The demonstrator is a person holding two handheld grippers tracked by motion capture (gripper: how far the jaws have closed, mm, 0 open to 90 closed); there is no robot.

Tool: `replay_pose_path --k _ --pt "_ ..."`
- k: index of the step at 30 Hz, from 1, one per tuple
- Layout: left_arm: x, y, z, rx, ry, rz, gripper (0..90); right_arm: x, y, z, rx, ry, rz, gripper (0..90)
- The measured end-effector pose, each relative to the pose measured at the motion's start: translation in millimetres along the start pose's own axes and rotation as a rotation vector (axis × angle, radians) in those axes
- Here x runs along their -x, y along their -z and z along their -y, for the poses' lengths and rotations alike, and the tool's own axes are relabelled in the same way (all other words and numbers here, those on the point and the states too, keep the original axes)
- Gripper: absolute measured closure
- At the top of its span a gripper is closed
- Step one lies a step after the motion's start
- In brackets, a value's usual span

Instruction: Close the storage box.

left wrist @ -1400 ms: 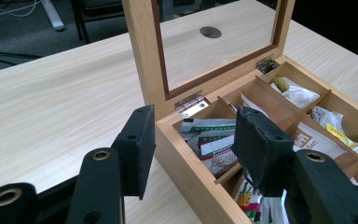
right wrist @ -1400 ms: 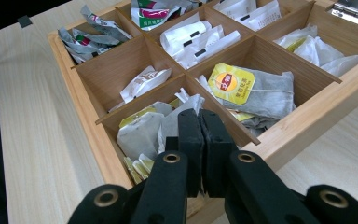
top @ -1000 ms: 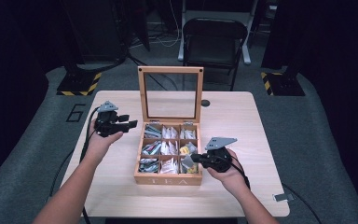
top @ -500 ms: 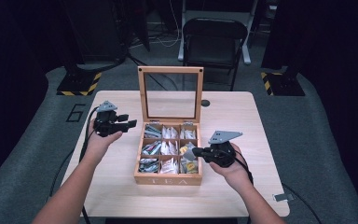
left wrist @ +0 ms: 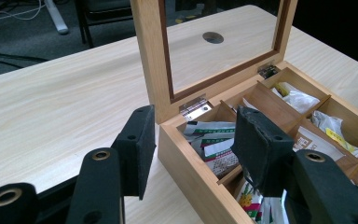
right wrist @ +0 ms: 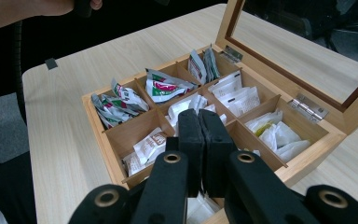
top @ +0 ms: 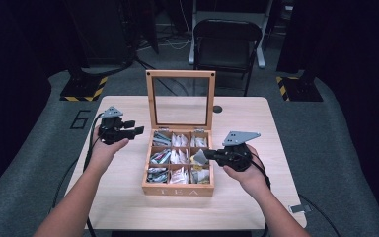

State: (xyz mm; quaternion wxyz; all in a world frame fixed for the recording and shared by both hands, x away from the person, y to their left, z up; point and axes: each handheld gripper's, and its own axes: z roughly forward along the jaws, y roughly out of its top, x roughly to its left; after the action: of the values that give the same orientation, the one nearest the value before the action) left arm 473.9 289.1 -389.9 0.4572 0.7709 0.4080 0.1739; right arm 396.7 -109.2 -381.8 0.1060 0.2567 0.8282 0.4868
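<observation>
light: bright on table (top: 128, 197) | surroundings: dark | shadows: soft | blur: high view slightly soft

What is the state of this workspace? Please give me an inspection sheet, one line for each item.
surface: wooden table, bare around the box.
job's things: tea box open, lid upright; sachets in its compartments; one sachet held above the box.
clutter: nothing seen.
grippers: left gripper open, beside the box; right gripper shut on the sachet.
cables: left cable and right cable trail towards the person.
surroundings: chair behind the table; dark floor.
</observation>
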Motion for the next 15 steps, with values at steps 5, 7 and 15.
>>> replay_pose_path --k 5,7,15 --pt "-0.1 0.1 0.0 0.000 0.000 -0.001 48.6 1.3 0.9 -2.0 0.007 -0.002 -0.001 88.6" --pt "-0.2 0.4 -0.1 -0.002 -0.001 0.000 48.6 2.0 1.1 -2.5 0.011 -0.006 -0.002 88.6" --pt "0.8 0.7 0.0 0.003 -0.003 -0.002 48.6 3.1 4.7 -6.6 0.021 0.001 0.000 88.6"
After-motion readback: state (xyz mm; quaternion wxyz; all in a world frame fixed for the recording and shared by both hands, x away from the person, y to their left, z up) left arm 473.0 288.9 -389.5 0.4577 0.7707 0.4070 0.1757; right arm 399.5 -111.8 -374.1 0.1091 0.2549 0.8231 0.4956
